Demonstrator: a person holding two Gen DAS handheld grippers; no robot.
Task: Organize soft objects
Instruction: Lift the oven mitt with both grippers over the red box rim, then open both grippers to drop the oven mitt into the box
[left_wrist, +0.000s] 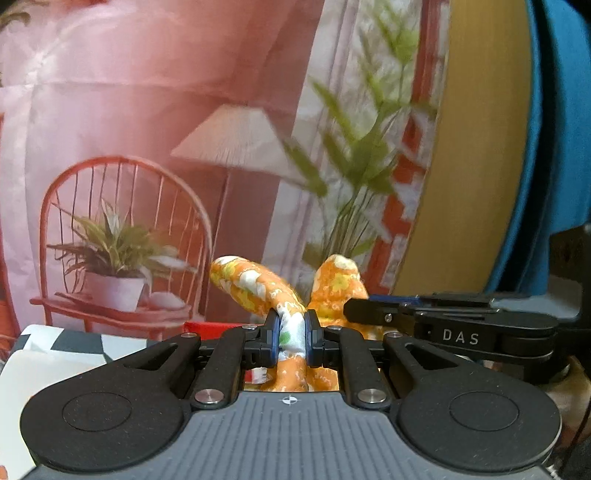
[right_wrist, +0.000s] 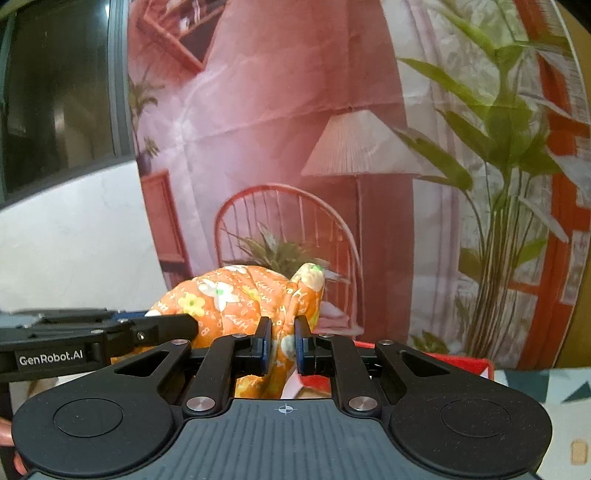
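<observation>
An orange floral soft toy (left_wrist: 255, 282) hangs between both grippers, lifted in front of a printed backdrop. My left gripper (left_wrist: 292, 334) is shut on a thin white and orange part of it. My right gripper (right_wrist: 283, 341) is shut on another fold of the same toy (right_wrist: 225, 295), whose round body bulges up to the left. Each gripper shows in the other's view: the right one (left_wrist: 454, 325) at the right, the left one (right_wrist: 96, 339) at the left. The toy's lower part is hidden behind the gripper bodies.
A printed backdrop (right_wrist: 280, 129) of a chair, lamp and plants stands close behind. A red box edge (right_wrist: 458, 360) lies below it, also in the left wrist view (left_wrist: 210, 326). A black and white patterned item (left_wrist: 59, 343) sits low left. A yellow and blue panel (left_wrist: 491, 147) stands right.
</observation>
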